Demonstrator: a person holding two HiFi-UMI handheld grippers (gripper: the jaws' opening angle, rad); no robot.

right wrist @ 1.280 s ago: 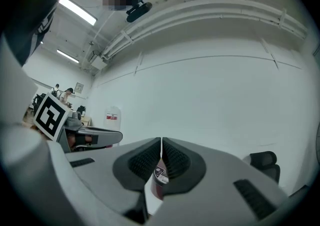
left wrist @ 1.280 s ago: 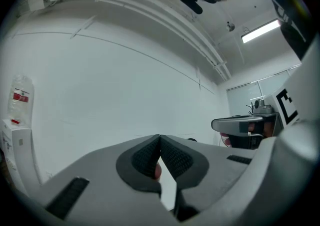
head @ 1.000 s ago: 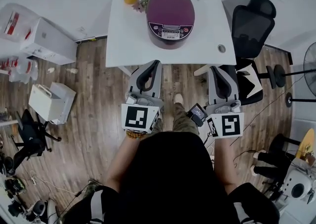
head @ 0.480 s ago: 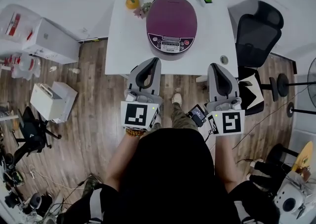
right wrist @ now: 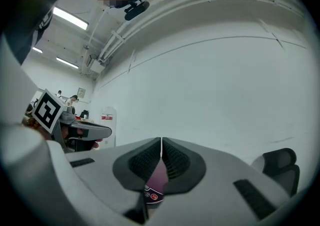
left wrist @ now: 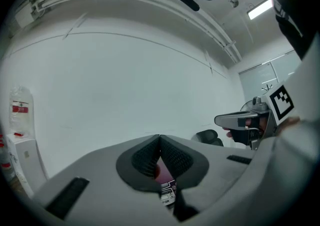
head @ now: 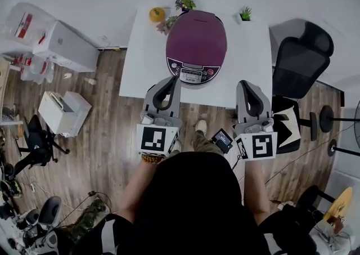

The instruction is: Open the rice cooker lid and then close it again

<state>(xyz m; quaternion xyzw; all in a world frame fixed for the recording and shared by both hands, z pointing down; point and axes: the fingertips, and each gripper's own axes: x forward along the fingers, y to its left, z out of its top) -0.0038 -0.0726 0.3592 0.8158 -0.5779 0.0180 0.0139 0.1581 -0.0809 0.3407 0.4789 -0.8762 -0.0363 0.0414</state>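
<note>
Pre-contact: neither step done, judging by the lid.
Rice cooker (head: 192,72) mid-desk (head: 145,62) toward the front edge, lid (head: 198,35) down. Left gripper (head: 170,81) and right gripper (head: 243,85) at that edge, jaws pressed together, empty. Opening and closing both remain.

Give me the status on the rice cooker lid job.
Done: nothing that shows; the lid lies shut on the rice cooker. In hand: the approach. The left gripper and right gripper are both shut and empty at the table's near edge, the left one close to the control panel. Left: open the lid, then close it.
</note>
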